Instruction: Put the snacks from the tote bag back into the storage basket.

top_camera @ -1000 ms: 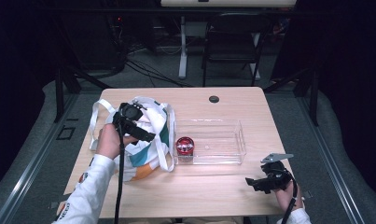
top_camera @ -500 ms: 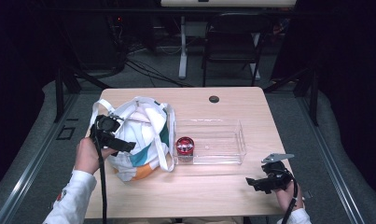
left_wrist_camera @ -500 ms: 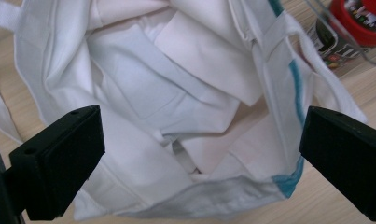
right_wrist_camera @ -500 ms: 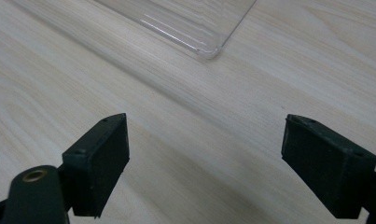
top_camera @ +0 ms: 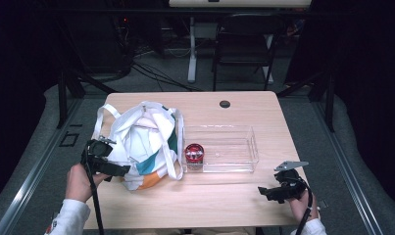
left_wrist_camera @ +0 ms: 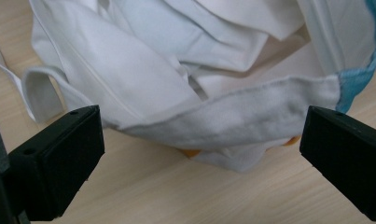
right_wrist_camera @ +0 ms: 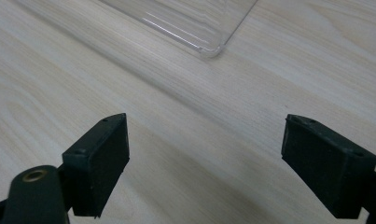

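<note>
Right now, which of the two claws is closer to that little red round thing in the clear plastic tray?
Right. The right claw sits at the table's near right corner, beyond the clear plastic tray holding the small red round object; the left claw is slightly farther, across the white cloth bag.

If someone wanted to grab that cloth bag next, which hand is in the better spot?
The left. Its tool is open right at the cloth bag, with the bag's edge between its jaws. The right tool is open over bare table, past the clear tray.
</note>
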Tool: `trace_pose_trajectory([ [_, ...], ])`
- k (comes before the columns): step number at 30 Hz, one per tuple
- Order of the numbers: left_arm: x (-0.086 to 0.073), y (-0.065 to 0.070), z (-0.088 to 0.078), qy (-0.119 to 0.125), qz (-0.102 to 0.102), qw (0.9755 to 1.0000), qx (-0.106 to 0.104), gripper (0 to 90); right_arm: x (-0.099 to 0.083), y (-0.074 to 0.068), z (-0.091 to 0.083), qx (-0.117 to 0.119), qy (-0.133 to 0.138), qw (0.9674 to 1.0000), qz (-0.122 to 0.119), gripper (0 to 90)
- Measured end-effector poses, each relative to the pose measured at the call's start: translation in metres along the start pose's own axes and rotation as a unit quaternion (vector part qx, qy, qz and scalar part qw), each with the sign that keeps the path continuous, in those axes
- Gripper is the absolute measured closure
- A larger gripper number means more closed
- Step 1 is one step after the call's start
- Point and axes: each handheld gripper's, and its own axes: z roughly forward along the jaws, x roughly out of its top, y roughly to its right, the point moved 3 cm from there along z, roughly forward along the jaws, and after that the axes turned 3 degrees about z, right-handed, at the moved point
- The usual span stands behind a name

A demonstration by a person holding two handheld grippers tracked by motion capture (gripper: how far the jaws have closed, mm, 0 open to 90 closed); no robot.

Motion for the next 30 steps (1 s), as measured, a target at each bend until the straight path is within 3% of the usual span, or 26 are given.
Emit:
trace_pose_trajectory([
  [19, -0.046, 0.008, 0.03, -0.034, -0.014, 0.9991, -0.019, 0.1, -0.001, -0.002, 0.002, 0.011, -0.007, 0.9999, -0.007, 14.8],
  [30, -0.05, 0.001, 0.027, -0.021, -0.027, 0.9994, -0.009, 0.1, -0.001, -0.004, 0.004, 0.015, -0.009, 0.9998, -0.009, 14.8],
])
